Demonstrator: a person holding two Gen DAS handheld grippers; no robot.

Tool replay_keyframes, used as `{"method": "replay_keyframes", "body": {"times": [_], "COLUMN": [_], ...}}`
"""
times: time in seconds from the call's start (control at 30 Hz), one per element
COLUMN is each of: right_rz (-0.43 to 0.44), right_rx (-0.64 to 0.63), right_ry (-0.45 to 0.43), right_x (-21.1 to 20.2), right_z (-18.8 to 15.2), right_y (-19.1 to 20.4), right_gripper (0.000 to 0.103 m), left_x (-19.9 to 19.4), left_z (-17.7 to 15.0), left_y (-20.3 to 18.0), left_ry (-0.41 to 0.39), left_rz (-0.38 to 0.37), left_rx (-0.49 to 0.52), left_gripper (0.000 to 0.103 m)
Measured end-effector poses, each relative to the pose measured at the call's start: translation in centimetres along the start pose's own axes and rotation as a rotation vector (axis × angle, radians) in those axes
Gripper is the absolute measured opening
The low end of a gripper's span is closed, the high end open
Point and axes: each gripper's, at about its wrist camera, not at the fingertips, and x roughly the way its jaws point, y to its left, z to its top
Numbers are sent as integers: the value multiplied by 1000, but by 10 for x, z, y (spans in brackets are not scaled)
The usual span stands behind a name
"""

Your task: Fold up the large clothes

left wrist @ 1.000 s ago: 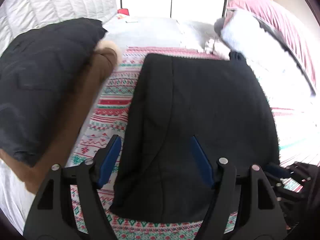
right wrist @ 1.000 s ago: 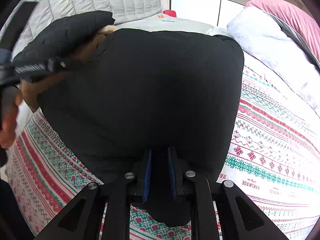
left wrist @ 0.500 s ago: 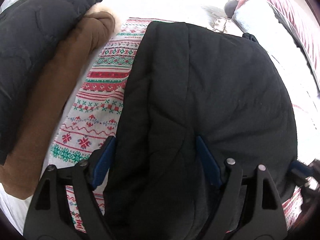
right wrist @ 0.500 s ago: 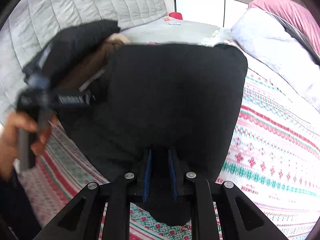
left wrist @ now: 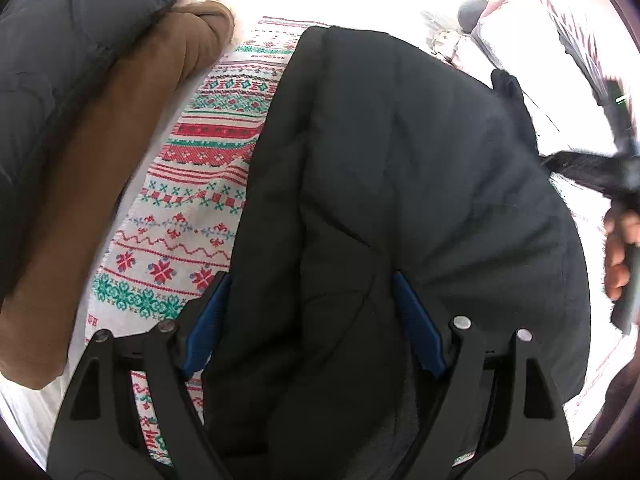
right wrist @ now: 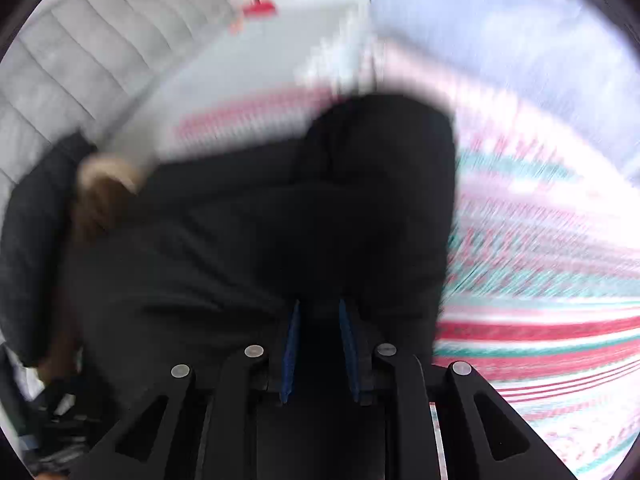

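A large black quilted jacket [left wrist: 400, 168] lies on a red, green and white patterned blanket [left wrist: 200, 184] on the bed. My left gripper [left wrist: 310, 312] is open, its blue pads down on either side of a bulge of the jacket's near edge. My right gripper [right wrist: 318, 344] is shut on a fold of the black jacket [right wrist: 280, 232]; this view is motion-blurred. The right gripper and the hand holding it also show at the right edge of the left wrist view [left wrist: 616, 184].
A brown coat with a fur trim [left wrist: 120, 152] and a dark padded coat [left wrist: 52, 60] are piled at the left of the bed. White and pink bedding [left wrist: 560, 48] lies at the far right. A grey quilted headboard [right wrist: 80, 72] stands behind.
My left gripper has moved down and forward onto the jacket's near edge, still open. My right gripper, still shut on the jacket, has swung fast, dragging the fabric so it bunches.
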Motion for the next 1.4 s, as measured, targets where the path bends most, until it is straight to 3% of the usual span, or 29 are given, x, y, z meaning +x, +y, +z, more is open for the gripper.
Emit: {"method": "replay_keyframes", "body": {"times": [0.1, 0.23, 0.3, 0.4, 0.47, 0.57, 0.67, 0.73, 0.9, 0.97, 1.03, 1.2, 1.3, 1.37, 1.4], "right_rz": [-62, 28, 66, 34, 45, 24, -49, -41, -97, -108, -15, 136, 50, -16, -10], "right_rx": [-51, 2, 9, 53, 90, 106, 105, 167, 107, 99, 29, -226, -291, -290, -266], "right_ry": [-22, 16, -29, -141, -155, -93, 49, -3, -1, -64, -118, -77, 17, 59, -13], "right_x": [5, -4, -22, -46, -45, -20, 37, 40, 21, -4, -21, -19, 38, 80, 83], "right_z": [-7, 2, 13, 35, 53, 72, 75, 72, 79, 81, 93, 96, 96, 86, 83], "right_y": [11, -2, -9, -23, -30, -35, -39, -46, -34, -16, 12, 122, 160, 162, 160], "right_gripper": [20, 21, 21, 21, 21, 21, 21, 21, 25, 27, 27, 27, 27, 29, 30], "left_x": [1, 2, 2, 2, 3, 4, 6, 7, 9, 11, 12, 13, 13, 12, 11], "left_z": [1, 4, 5, 6, 8, 10, 14, 18, 20, 21, 22, 23, 23, 23, 24], "left_y": [1, 5, 5, 6, 5, 5, 5, 6, 8, 12, 14, 17, 19, 22, 23], "left_ry": [13, 25, 27, 33, 38, 50, 56, 61, 69, 75, 79, 76, 78, 72, 68], "left_rz": [3, -15, -17, -15, -9, -8, -17, -15, -27, -40, -43, -43, -51, -47, -20], "left_rx": [-5, -19, -19, -23, -21, -23, -25, -27, -26, -35, -38, -38, -41, -45, -45], "left_gripper": [82, 82, 82, 82, 82, 82, 82, 82, 82, 82, 83, 83, 83, 83, 83]}}
